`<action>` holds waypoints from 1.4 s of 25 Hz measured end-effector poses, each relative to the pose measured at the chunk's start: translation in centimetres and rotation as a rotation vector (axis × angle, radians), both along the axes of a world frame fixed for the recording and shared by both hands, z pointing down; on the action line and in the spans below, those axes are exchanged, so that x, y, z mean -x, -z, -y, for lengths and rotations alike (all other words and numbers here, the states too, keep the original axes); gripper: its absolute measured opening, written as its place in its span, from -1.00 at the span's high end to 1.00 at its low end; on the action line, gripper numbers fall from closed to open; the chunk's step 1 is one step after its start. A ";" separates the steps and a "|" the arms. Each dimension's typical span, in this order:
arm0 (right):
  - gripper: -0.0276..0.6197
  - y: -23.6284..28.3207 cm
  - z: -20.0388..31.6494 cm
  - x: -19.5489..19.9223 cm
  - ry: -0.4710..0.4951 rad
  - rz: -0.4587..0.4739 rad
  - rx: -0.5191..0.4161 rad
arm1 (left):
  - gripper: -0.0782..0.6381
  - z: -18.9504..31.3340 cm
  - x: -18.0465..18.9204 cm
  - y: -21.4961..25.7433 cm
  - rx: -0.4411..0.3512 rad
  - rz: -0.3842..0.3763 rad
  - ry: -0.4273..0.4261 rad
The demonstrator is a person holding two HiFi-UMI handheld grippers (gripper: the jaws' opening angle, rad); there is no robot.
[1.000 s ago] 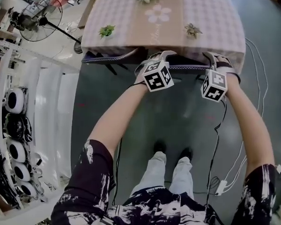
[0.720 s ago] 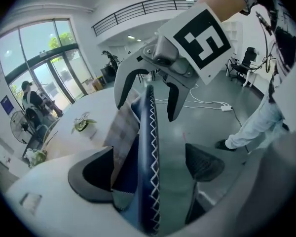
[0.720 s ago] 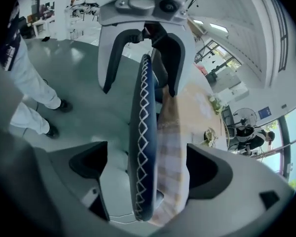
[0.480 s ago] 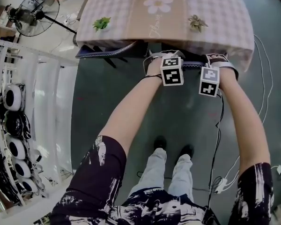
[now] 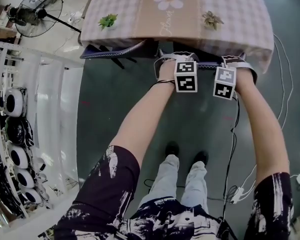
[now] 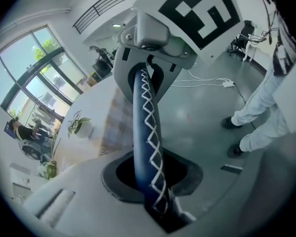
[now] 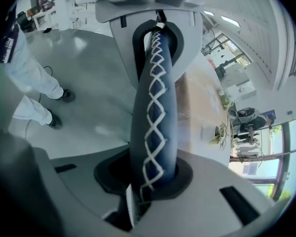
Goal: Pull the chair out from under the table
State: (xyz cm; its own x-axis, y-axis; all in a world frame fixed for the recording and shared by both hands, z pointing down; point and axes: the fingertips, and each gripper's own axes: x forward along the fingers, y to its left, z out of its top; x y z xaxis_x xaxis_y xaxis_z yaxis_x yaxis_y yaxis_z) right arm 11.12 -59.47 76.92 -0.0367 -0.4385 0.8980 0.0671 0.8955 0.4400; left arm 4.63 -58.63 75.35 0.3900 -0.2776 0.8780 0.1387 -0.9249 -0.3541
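Note:
The chair's top rail [image 5: 206, 65], dark blue with white criss-cross stitching, shows just under the near edge of the table [image 5: 140, 14] with its checked cloth. My left gripper [image 5: 166, 61] and right gripper [image 5: 233, 64] sit side by side on that rail. In the left gripper view the rail [image 6: 149, 132] runs between the jaws of the left gripper [image 6: 153, 179], which are closing onto it. The right gripper view shows the same rail [image 7: 155, 107] wedged in the closing right gripper [image 7: 148, 177]. The chair's seat and legs are hidden under the table.
Another dark stitched chair back [image 5: 115, 50] stands at the table's left corner. A floor fan [image 5: 35, 11] and white shelving [image 5: 15, 114] line the left side. Cables [image 5: 240, 191] lie on the floor at the right. My feet [image 5: 185, 159] are behind the chair.
Both grippers have dropped from above the rail onto it and moved closer together. Their jaws, wide apart before, have closed round the rail.

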 end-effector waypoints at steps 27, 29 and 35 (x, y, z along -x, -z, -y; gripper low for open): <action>0.75 -0.3 -27.6 2.7 -0.042 0.000 0.159 | 0.60 -26.6 2.6 0.0 0.079 0.027 -0.029; 0.75 -0.3 -30.0 2.9 -0.041 0.000 0.171 | 0.60 -28.9 2.9 0.0 0.082 0.032 -0.036; 0.75 -0.4 -36.4 3.4 -0.039 0.003 0.198 | 0.60 -35.5 3.4 -0.1 0.098 0.031 -0.019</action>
